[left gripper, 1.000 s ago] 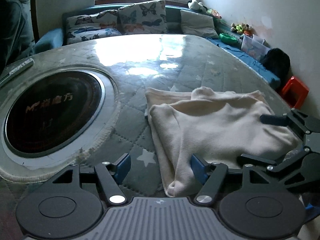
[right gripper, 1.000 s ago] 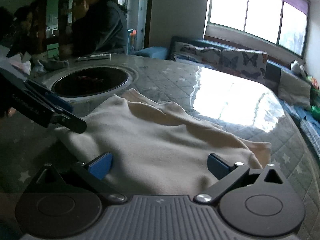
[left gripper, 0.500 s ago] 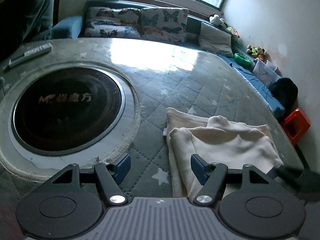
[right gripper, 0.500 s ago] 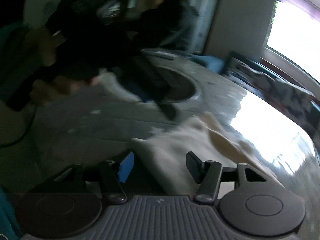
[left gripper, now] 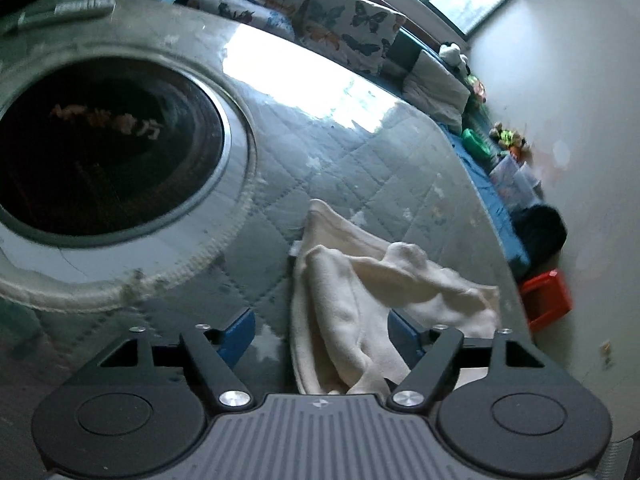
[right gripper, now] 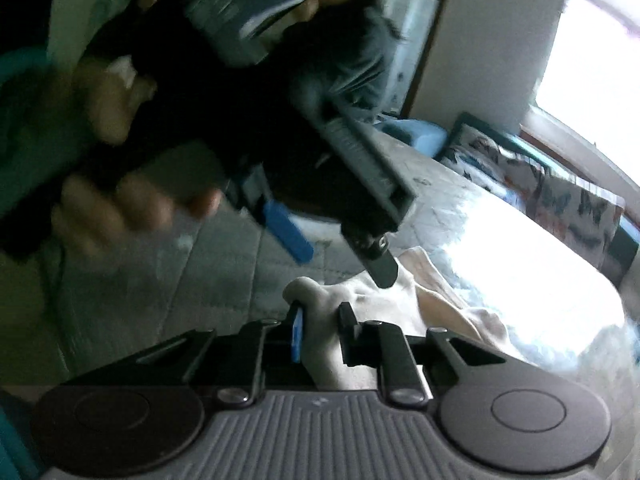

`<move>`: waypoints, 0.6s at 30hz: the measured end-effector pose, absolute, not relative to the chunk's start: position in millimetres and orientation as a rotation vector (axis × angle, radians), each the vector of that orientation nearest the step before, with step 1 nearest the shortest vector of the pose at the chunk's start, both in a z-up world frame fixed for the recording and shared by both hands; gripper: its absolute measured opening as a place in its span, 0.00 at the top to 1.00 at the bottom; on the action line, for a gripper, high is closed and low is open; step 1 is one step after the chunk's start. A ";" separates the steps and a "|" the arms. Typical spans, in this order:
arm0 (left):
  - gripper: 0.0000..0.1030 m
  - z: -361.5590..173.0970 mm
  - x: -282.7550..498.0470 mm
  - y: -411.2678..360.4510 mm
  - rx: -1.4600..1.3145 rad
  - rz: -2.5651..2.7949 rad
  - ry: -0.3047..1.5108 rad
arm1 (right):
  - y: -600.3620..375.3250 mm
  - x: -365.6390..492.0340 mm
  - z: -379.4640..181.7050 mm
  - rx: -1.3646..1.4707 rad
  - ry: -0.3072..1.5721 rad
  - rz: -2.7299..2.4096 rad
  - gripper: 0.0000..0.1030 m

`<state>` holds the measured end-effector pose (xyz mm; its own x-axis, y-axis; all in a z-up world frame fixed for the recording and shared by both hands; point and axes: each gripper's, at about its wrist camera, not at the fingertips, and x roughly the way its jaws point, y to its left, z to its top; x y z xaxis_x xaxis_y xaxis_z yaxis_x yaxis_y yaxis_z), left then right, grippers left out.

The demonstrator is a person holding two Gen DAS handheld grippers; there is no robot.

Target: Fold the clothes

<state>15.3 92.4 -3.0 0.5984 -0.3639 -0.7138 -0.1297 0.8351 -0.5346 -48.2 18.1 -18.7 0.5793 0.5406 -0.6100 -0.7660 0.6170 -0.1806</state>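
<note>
A cream garment (left gripper: 344, 296) lies bunched on the quilted grey table cover (left gripper: 320, 152). In the left wrist view its near edge runs up between the fingers of my left gripper (left gripper: 320, 332), closer to the right pad. Those jaws are opening and neither pad presses the cloth. In the right wrist view my right gripper (right gripper: 321, 330) is closing, its pads pinching a raised fold of the cream garment (right gripper: 448, 312). The left gripper (right gripper: 344, 266) hangs open just beyond it, above the cloth, held by a person's hand (right gripper: 120, 208).
A large round dark glass disc (left gripper: 100, 148) is set in the table at the left. A remote control (left gripper: 80, 6) lies at its far edge. Butterfly cushions (left gripper: 352, 24) line a bench behind. A red stool (left gripper: 546, 300) stands past the table's right edge. A person (right gripper: 344, 60) stands behind the table.
The right jaws went from wide apart to pinched on a fold of the garment. Both views have rolled. The flat garment now looks bunched and raised at its near edge.
</note>
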 end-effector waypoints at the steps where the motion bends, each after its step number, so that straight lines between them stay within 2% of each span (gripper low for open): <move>1: 0.25 -4.3 17.2 91.6 -0.608 -0.151 0.937 | 13.1 -46.3 -14.5 -0.424 0.545 0.795 0.85; 8: 0.27 -15.4 31.1 78.9 -0.744 -0.195 0.984 | -11.1 -40.3 1.8 -0.286 0.553 0.799 0.86; 9: 0.33 -18.2 34.1 76.7 -0.763 -0.206 0.990 | -12.7 -41.1 2.3 -0.282 0.551 0.802 0.86; 10: 0.46 -20.8 36.0 75.1 -0.776 -0.215 0.999 | -14.4 -42.1 2.3 -0.281 0.550 0.805 0.86; 11: 0.53 -23.3 37.7 73.6 -0.787 -0.223 1.007 | -15.4 -43.8 2.4 -0.283 0.549 0.809 0.86; 13: 0.73 -27.4 40.7 70.2 -0.785 -0.225 1.022 | -18.6 -47.7 1.9 -0.281 0.548 0.814 0.86; 15: 0.77 -29.4 42.5 68.0 -0.772 -0.219 1.029 | -20.9 -51.5 0.2 -0.278 0.552 0.817 0.85; 18: 0.80 -29.6 43.2 66.9 -0.748 -0.216 1.029 | -26.7 -56.6 -2.5 -0.258 0.563 0.823 0.80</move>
<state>43.2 66.9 -29.6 0.5199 -0.4951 -0.6961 -0.1735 0.7367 -0.6535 -56.6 -26.7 -2.5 0.5454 0.6184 -0.5658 -0.7513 0.6600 -0.0028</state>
